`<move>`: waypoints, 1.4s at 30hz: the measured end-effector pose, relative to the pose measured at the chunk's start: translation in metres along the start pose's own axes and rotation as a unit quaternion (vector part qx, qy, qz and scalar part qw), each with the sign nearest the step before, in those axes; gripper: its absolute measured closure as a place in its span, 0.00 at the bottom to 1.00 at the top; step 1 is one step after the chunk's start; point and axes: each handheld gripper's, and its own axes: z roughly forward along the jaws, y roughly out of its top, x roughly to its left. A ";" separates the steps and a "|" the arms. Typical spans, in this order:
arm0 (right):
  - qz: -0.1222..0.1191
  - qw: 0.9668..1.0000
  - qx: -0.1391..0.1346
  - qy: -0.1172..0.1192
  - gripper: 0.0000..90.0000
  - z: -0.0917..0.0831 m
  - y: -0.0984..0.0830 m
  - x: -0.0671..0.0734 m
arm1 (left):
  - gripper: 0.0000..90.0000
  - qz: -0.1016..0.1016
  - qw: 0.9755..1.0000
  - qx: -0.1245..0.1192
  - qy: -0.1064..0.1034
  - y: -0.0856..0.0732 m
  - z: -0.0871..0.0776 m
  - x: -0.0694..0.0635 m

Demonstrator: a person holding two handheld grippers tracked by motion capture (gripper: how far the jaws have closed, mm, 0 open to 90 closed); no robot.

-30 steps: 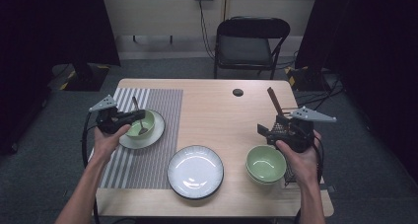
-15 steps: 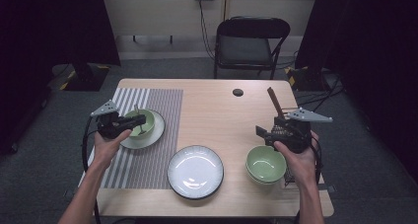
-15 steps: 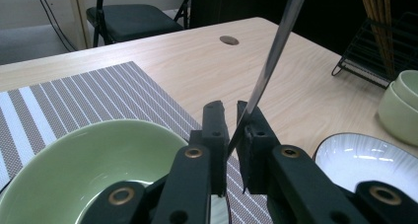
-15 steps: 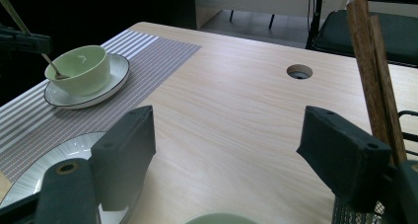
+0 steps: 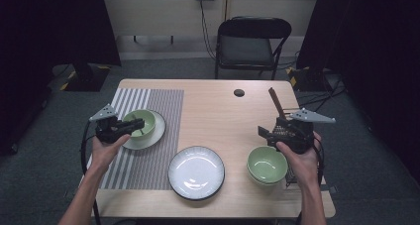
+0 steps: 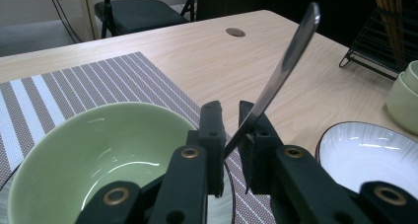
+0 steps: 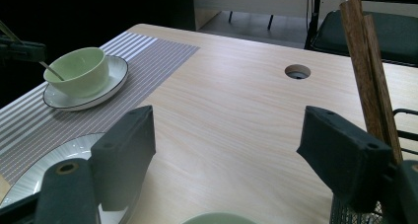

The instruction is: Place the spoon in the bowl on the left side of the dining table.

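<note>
A green bowl stands on a white saucer on the striped placemat. My left gripper reaches over the bowl's rim. In the left gripper view its jaws stand a narrow gap apart and have just been opening. A metal spoon slants up between them, leaning on the right jaw, with a gap at the left one. The spoon's lower end rests in the bowl. My right gripper hovers open above stacked green bowls with nothing between its jaws.
A white dark-rimmed plate lies at the front middle. A black wire rack with brown chopsticks stands behind the right gripper. A round cable hole sits near the far edge, and a black chair stands beyond the table.
The left gripper has drawn back slightly toward the person's side while staying over the bowl. The right gripper has kept still.
</note>
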 end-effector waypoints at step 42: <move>-0.001 1.000 0.006 -0.004 0.24 0.001 0.000 0.001 | 0.90 -0.035 0.998 -0.022 0.043 -0.014 -0.045 0.037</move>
